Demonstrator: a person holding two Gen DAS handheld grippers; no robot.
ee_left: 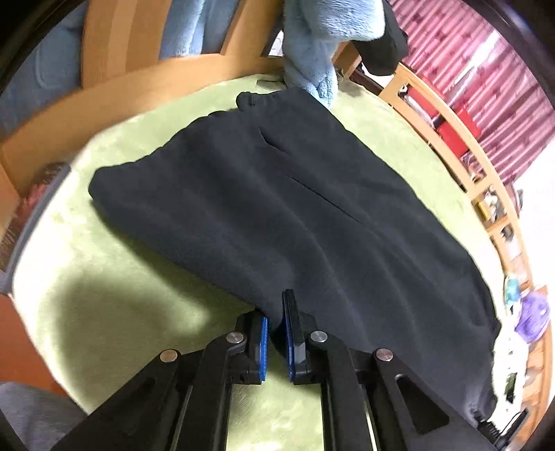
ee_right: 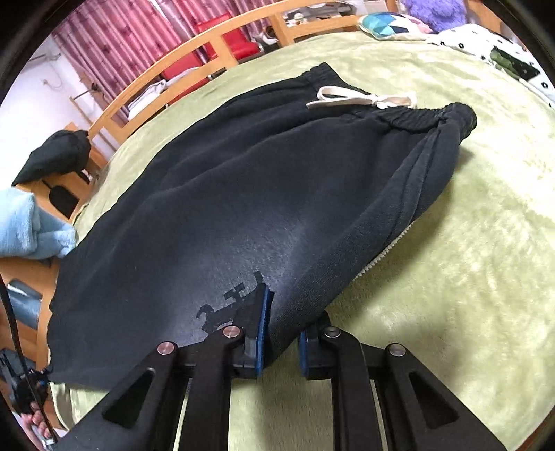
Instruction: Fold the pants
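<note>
Dark navy sweatpants (ee_left: 277,201) lie on a pale green blanket (ee_left: 114,284). My left gripper (ee_left: 275,322) is shut on the near edge of the pants, cloth pinched between its blue pads. In the right wrist view the same pants (ee_right: 242,194) show their elastic waistband and white drawstring (ee_right: 360,99) at the far end. My right gripper (ee_right: 282,333) is shut on a fold of the pants' near edge, with cloth bunched between the pads (ee_right: 263,326). A white zipper edge (ee_right: 385,249) shows along the right side.
A light blue fleece (ee_left: 312,45) hangs over the wooden bed frame (ee_left: 138,79) beyond the pants. A wooden rail (ee_right: 194,52) and red curtains (ee_right: 114,38) lie behind. A patterned cushion (ee_right: 388,24) and a black-and-white cloth (ee_right: 492,48) sit at the far right.
</note>
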